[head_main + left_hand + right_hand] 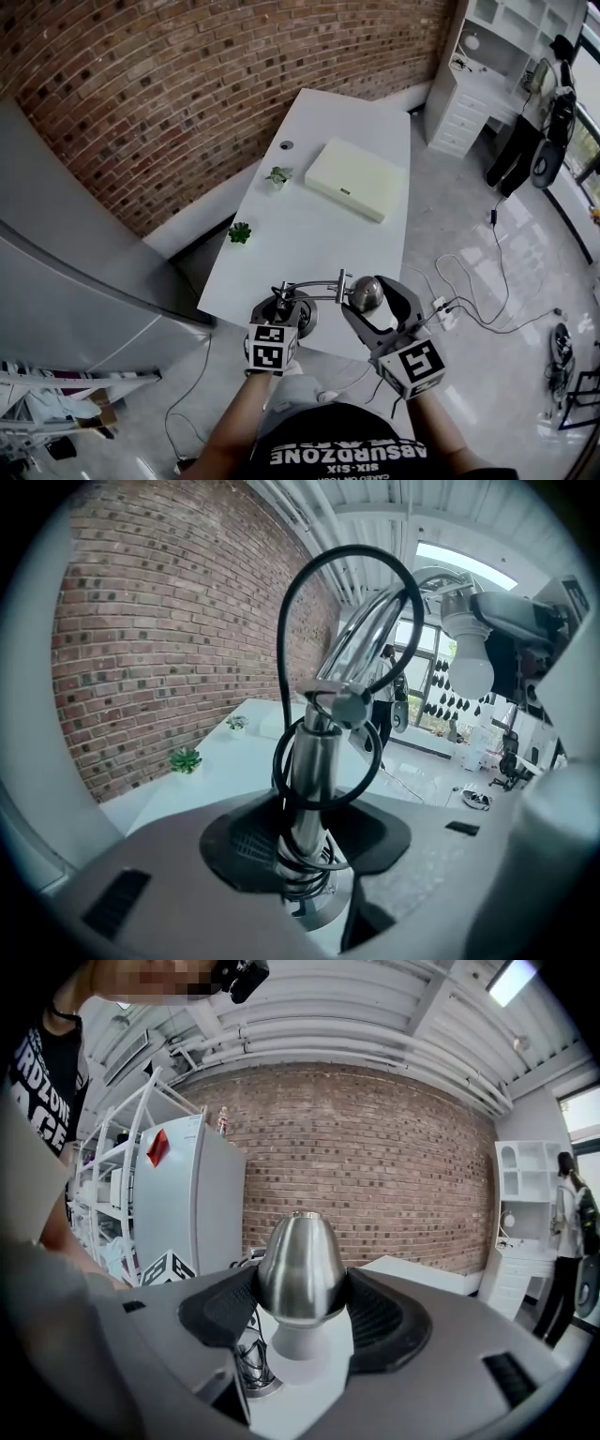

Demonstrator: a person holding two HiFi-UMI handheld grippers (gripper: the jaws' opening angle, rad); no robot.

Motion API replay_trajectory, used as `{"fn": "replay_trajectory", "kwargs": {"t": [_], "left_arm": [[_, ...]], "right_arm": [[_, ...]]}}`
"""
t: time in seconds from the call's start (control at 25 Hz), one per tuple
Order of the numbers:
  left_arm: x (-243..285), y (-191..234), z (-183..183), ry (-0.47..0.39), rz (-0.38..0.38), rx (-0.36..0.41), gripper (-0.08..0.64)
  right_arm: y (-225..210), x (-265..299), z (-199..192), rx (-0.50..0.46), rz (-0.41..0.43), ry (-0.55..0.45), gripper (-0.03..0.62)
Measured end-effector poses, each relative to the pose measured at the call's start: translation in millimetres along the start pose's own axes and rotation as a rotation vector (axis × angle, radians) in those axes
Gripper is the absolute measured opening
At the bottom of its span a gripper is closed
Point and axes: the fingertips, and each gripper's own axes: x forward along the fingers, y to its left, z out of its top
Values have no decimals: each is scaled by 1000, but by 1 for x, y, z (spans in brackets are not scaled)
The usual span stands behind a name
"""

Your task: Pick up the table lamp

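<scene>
The table lamp (pixel 314 289) is chrome with a bent arm, a round base and a black cord coiled round its stem. It is at the near edge of the white table (pixel 309 234). My left gripper (pixel 284 309) is shut on the stem (pixel 309 789) just above the base (pixel 319 909). My right gripper (pixel 368 302) is shut on the egg-shaped metal lamp head (pixel 300 1265), its pads pressing both sides. In the left gripper view the lamp head with its white bulb (pixel 469 663) shows at upper right. Whether the base touches the table I cannot tell.
On the table lie a flat white box (pixel 354 178) and two small green plants (pixel 277 174) (pixel 240 232). A brick wall runs along the left, with a grey cabinet (pixel 66 281) beside it. Cables (pixel 478 291) trail on the floor; a person (pixel 539 103) stands at the far right.
</scene>
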Motion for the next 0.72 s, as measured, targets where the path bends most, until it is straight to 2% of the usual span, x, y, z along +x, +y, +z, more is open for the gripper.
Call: {"fn": "replay_trajectory", "kwargs": {"t": [0.36, 0.72], "left_arm": [[-23, 2, 20, -42, 51, 6, 147], [-47, -2, 32, -77, 80, 45, 147]], "right_arm": [[4, -10, 17, -40, 37, -58, 290], [10, -19, 39, 7, 83, -129, 290]]}}
